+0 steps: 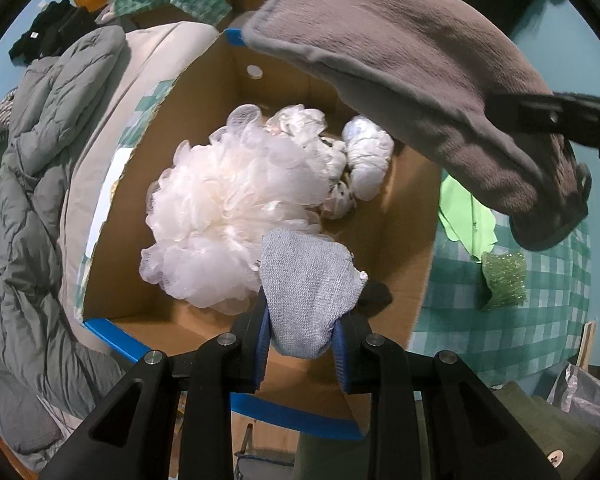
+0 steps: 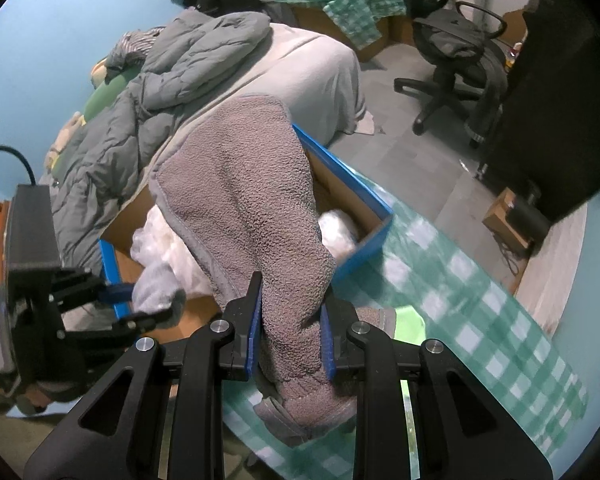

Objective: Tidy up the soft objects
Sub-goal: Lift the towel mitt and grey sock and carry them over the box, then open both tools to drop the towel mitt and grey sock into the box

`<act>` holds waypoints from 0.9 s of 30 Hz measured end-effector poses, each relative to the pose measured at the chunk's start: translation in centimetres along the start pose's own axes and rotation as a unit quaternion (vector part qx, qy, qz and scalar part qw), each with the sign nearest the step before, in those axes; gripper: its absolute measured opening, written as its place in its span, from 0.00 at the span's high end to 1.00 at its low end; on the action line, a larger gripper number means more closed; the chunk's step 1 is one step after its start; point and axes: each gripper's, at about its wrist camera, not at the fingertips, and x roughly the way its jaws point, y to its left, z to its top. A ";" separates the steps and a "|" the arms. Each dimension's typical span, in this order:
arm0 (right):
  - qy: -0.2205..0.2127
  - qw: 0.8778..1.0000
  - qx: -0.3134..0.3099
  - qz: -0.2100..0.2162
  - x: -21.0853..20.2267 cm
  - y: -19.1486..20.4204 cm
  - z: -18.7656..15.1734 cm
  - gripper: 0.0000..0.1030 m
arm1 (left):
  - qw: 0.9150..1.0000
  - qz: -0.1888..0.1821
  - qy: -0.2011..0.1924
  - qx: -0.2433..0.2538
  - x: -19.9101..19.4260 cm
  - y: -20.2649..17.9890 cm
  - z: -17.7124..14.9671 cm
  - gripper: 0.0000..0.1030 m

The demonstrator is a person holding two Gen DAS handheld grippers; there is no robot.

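Pinched in the left gripper (image 1: 300, 338) at 6 o'clock, a light grey cloth (image 1: 308, 288) hangs limp over the box (image 1: 416, 216), while the right gripper (image 2: 288, 334) clamps a soft fleece (image 2: 252, 208), best held mid-fold, at 1 o'clock.

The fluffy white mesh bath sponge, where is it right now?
In the left wrist view the fluffy white mesh bath sponge lies inside the open cardboard box, left of centre, beside white plastic bundles.
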 end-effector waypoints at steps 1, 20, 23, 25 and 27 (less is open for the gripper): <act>0.002 1.000 -0.002 0.001 0.3 0.2 0.4 0.78 | 1.000 0.000 0.000 -0.001 0.1 0.2 0.0 0.74; 0.046 0.999 -0.010 0.006 6.8 1.4 4.9 0.78 | 1.000 0.004 0.012 0.011 3.2 0.9 1.0 0.71; 0.053 0.998 -0.012 0.002 7.5 1.4 5.1 0.72 | 1.000 0.013 0.016 0.016 3.6 0.7 1.0 0.59; 0.052 0.999 -0.014 -0.002 7.6 1.3 5.1 0.65 | 1.000 0.015 0.014 0.018 3.6 0.6 0.9 0.44; 0.046 0.999 -0.018 -0.005 7.2 1.2 4.9 0.63 | 1.000 0.022 0.010 0.020 3.4 0.5 0.8 0.34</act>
